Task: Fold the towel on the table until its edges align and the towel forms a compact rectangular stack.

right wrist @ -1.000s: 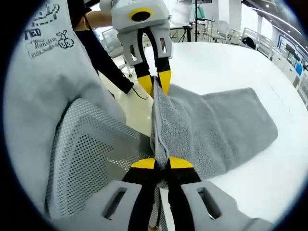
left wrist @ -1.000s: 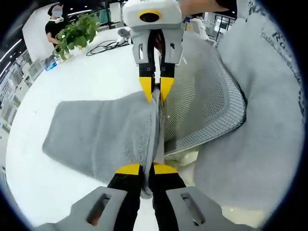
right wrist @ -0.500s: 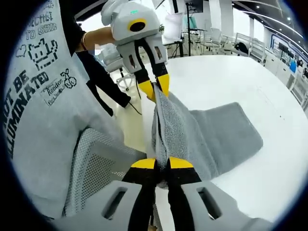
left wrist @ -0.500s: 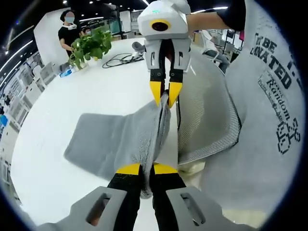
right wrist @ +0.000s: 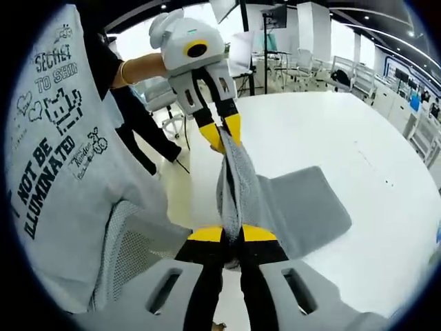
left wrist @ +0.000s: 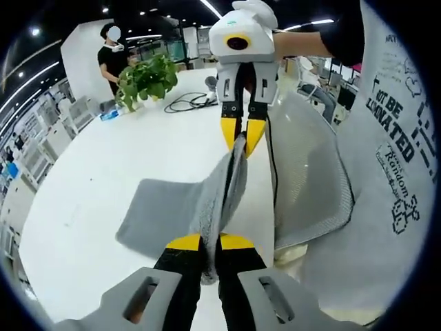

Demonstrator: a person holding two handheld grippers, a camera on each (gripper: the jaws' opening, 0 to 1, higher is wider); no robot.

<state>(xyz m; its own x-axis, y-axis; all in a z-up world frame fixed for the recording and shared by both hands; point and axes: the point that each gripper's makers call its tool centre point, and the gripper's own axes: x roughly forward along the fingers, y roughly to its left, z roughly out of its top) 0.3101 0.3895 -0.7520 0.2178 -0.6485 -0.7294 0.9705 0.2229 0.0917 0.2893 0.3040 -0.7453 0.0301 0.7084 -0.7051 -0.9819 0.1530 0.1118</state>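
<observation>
In the left gripper view the left gripper (left wrist: 209, 243) rises from the bottom, its yellow-tipped jaws pressed together on a corner of the towel (left wrist: 172, 210); the towel is grey, with a nubbly terry surface, and its held edge runs taut from these jaws up to the right gripper (left wrist: 242, 138), whose yellow tips pinch the other corner; between the two grips the edge is bunched into a narrow vertical ridge, and from it the cloth falls away to the left in a smooth sheet whose far end lies flat on the white table (left wrist: 83, 186); to the right of the ridge is a grey mesh chair (left wrist: 306, 186), and beyond it a person's grey printed shirt (left wrist: 393, 158); farther off on the table are a black cable (left wrist: 186, 103) and a green plant (left wrist: 146, 76), with a person in black (left wrist: 112, 58) standing behind it.

In the right gripper view the right gripper (right wrist: 232, 236) at the bottom is likewise closed on the towel (right wrist: 296, 210); the gathered edge climbs to the left gripper (right wrist: 225, 134), held in a hand (right wrist: 141, 67) coming in from the left; the loose part of the towel spreads to the right and rests on the table (right wrist: 372, 172), its far edge straight and its corners fairly square; the mesh chair (right wrist: 131, 252) and the shirt (right wrist: 55, 152) are at the left; office desks and chairs are in the background.
</observation>
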